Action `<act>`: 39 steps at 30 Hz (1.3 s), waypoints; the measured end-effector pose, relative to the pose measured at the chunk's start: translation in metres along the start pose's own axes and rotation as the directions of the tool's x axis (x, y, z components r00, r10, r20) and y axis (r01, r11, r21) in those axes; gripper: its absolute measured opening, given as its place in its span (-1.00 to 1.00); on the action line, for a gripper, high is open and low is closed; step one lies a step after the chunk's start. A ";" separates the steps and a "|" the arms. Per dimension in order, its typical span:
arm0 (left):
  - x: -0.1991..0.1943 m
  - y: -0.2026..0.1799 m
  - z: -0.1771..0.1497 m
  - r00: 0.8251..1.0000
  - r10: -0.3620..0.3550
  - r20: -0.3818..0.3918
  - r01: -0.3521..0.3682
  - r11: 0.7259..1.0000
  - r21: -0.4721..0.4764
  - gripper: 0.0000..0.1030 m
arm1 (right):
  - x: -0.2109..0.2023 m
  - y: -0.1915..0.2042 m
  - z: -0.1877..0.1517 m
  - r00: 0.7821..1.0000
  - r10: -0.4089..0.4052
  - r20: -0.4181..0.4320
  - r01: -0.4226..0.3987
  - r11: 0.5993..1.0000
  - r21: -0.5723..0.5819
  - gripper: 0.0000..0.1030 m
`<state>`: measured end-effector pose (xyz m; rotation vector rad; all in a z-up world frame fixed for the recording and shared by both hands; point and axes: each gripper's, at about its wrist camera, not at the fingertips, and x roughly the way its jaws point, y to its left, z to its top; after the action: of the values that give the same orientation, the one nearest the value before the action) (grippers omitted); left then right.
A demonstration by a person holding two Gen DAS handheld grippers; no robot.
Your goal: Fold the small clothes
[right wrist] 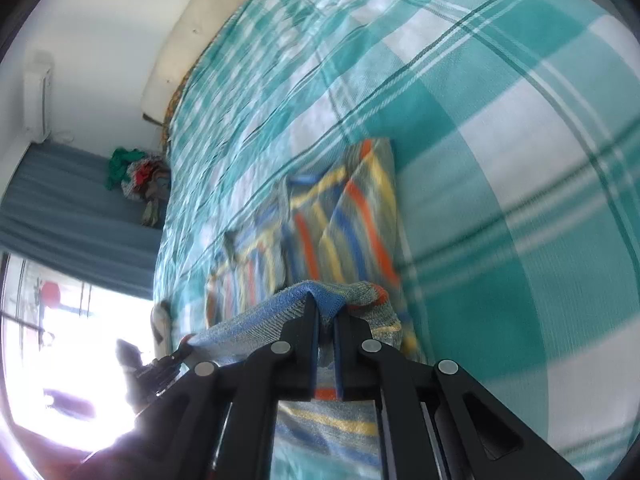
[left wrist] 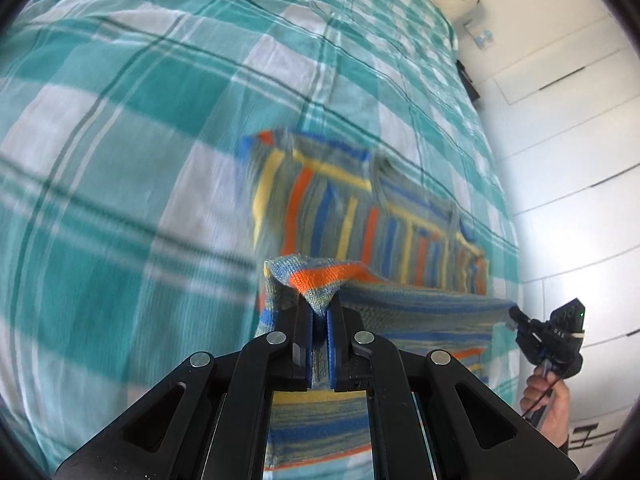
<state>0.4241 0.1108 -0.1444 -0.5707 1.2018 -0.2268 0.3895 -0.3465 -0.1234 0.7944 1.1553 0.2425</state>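
A knitted striped garment [left wrist: 360,208] in blue, orange, yellow and grey lies on a teal plaid bedspread [left wrist: 120,160]. Its near edge is lifted and stretched between both grippers. My left gripper [left wrist: 320,306] is shut on one corner of that edge. In the left wrist view the right gripper [left wrist: 514,316] grips the other end, with a person's hand [left wrist: 548,400] behind it. In the right wrist view my right gripper [right wrist: 326,314] is shut on its corner of the garment [right wrist: 352,220]. The left gripper [right wrist: 182,350] shows dark at the far end of the taut edge.
The bedspread [right wrist: 500,160] covers the whole bed. A cream headboard cushion [right wrist: 192,40] lies at the far end. White cupboard fronts [left wrist: 580,160] stand beside the bed. A pile of clothes [right wrist: 136,176] sits by a blue curtain [right wrist: 72,208] and a bright window [right wrist: 60,340].
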 end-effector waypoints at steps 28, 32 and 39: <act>-0.009 -0.024 -0.095 0.995 0.038 0.097 -0.074 0.914 0.398 -0.37 | 0.025 0.047 -0.056 0.998 -0.058 -0.019 0.038 0.828 -0.560 -0.09; 0.003 0.001 -0.135 0.985 0.174 0.016 -0.165 0.895 0.415 -0.89 | 0.044 0.005 -0.101 0.925 -0.379 -0.028 0.276 0.721 -0.636 -0.68; -0.058 0.011 -0.175 0.966 0.213 0.149 -0.249 0.925 0.286 0.46 | -0.014 0.014 -0.133 0.922 -0.371 0.114 0.364 0.726 -0.583 -0.21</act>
<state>0.2398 0.0945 -0.1456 -0.1681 1.0849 -0.1698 0.2696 -0.2864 -0.1270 -0.0078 1.1300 0.2564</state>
